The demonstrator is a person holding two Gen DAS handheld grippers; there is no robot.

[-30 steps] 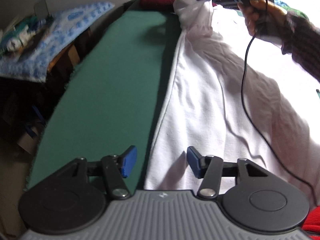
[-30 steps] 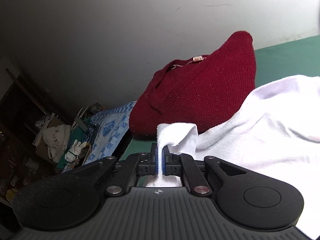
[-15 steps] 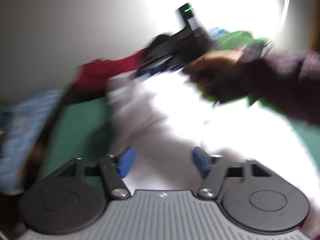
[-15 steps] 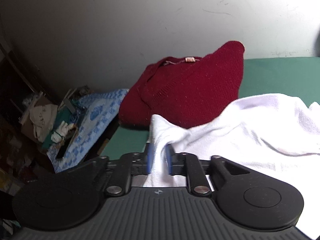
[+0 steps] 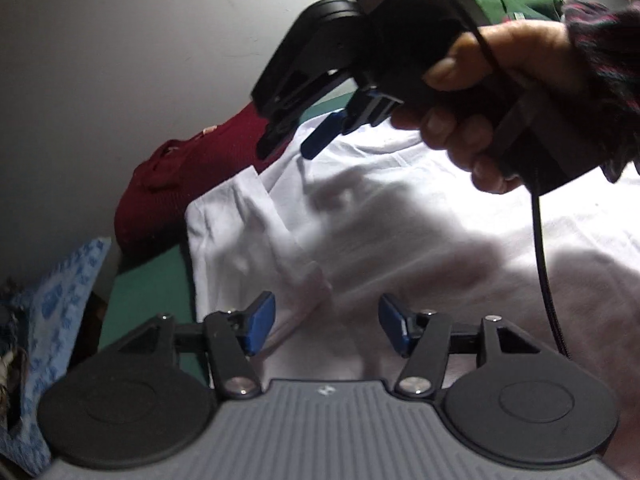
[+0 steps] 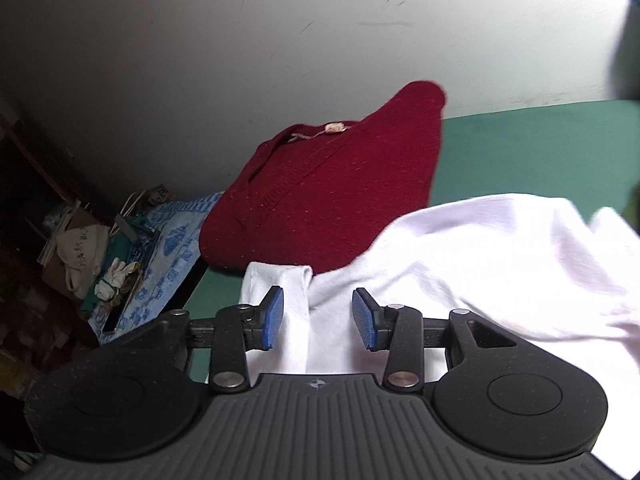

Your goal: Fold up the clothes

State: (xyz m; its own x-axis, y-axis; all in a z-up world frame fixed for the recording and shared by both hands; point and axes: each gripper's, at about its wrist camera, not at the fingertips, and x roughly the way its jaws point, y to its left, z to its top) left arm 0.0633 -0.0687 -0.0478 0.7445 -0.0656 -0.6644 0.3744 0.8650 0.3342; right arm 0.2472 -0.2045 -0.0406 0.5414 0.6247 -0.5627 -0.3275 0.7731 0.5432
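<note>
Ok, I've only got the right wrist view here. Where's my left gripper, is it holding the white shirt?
Observer: No. The left gripper is open over the white shirt, with nothing between its pads.
Operator: Is the right gripper touching the white shirt?
Observer: Seen from the left wrist view, it hangs open above the far edge and appears clear of the fabric.
Operator: Anything dangling from it?
Observer: Yes, its black cable hangs down across the white shirt.

Two tongs (image 5: pixel 326 328), perhaps three garments (image 5: pixel 400 240).
</note>
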